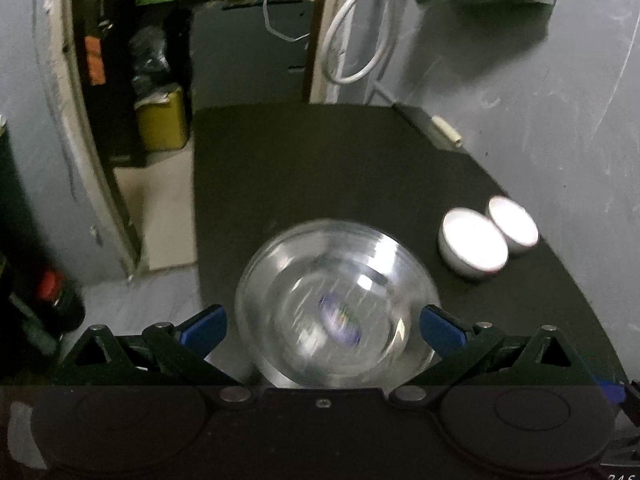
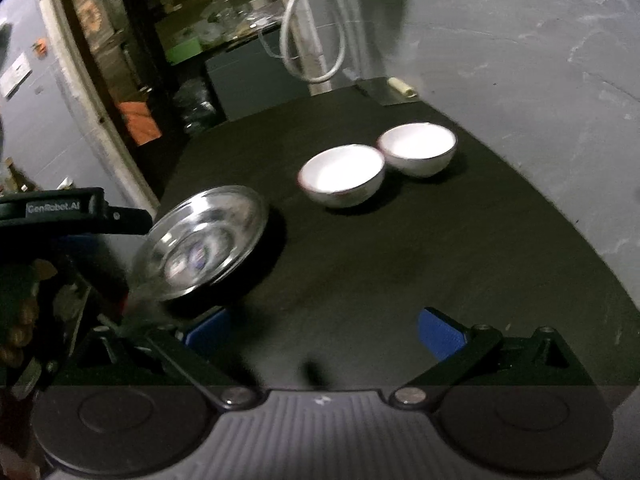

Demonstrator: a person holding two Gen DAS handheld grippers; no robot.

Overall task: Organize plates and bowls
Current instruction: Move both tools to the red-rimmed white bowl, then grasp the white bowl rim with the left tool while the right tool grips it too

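Note:
A clear glass plate with a small sticker at its centre sits between the blue fingertips of my left gripper, whose jaws are spread wide and close on its rim. In the right wrist view the same plate is tilted, lifted off the black table at its near left corner, with the left gripper's black body beside it. Two white bowls stand side by side at the back right; they also show in the left wrist view. My right gripper is open and empty.
A grey wall runs along the table's right side. A small white object lies on a dark slab at the far corner. A white cable hangs behind the table. Cluttered shelves and a doorway are to the left.

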